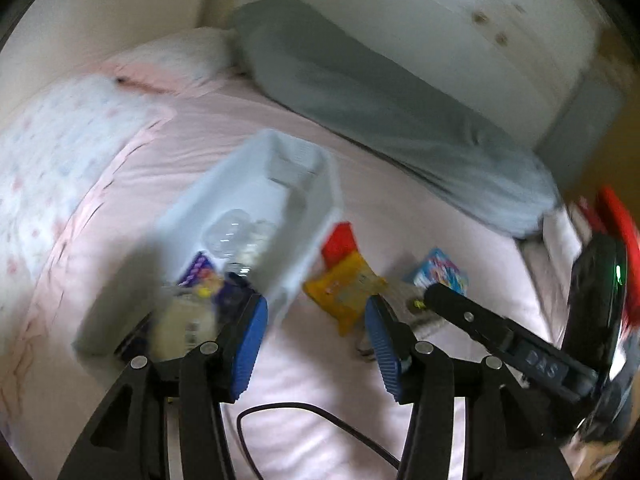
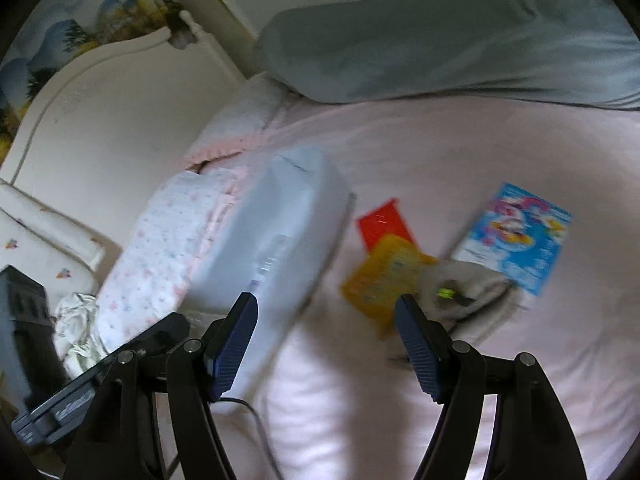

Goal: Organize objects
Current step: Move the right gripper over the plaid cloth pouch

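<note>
Loose yellow packet (image 2: 382,280) lies on the bed (image 2: 460,152) beside the white bin (image 2: 288,232), just ahead of the right gripper (image 2: 328,336); jaws wide, empty. Left gripper (image 1: 316,336) part-open, empty.

Translucent plastic bin (image 1: 256,184), soft cloth sheet (image 1: 304,376)

Pink bed (image 2: 460,152): white bin (image 2: 288,236), packets (image 2: 384,276), pillows (image 2: 440,44).
</note>
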The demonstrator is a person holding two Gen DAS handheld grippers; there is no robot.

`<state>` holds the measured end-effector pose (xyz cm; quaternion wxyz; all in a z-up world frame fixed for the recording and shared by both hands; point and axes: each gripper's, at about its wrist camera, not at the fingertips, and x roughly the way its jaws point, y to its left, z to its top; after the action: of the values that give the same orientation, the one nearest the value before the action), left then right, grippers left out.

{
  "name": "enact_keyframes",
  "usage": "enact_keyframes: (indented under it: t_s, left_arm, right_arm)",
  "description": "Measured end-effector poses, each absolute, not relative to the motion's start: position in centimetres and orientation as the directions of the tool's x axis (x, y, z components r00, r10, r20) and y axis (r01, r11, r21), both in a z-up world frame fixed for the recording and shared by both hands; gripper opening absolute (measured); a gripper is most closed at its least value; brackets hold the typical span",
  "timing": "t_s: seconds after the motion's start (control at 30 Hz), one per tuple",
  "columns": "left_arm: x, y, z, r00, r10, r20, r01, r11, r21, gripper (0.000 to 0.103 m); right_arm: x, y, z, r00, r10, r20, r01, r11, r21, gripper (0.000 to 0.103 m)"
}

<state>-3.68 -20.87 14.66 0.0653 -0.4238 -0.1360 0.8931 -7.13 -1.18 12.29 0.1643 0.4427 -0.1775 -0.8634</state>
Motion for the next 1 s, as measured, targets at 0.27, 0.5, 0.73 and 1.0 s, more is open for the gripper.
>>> enact_keyframes:
  t_s: [0.27,0.5,0.73,1.0]
  left_arm:
    - [-4.6,-14.2,11.2,-0.611,0.244,-0.753,-0.158,-0.970,-0.187,0.049]
    - [-6.2,-11.4,4.8,-0.603,0.182,-0.777,-0.157,-0.982,-0.109,0.049]
    - [-6.7,-11.7,0.4,-0.599,0.043,-0.800,-0.062,-0.998,-0.007,0.075]
    - [-6.4,-12.0,0.1,-0.579,-0.011,-0.815,-0.018,-1.000,0.026,0.095]
  right_arm:
    - [-6.4,2.1,9.2,-0.549,-0.283,-0.786,0.200,-0.958,0.206,0.072]
    - [-6.1,4.2,1.7,-0.489,-0.213,-0.846,0.256,-0.962,0.094,0.071]
    - [-5.4,5.6,-1.2,-0.552,-0.214,-0.806,0.262,-0.962,0.076,0.083]
    - [-5.9,5.0,-1.6,-0.534,-0.193,-0.823,0.303,-0.953,0.027,0.094]
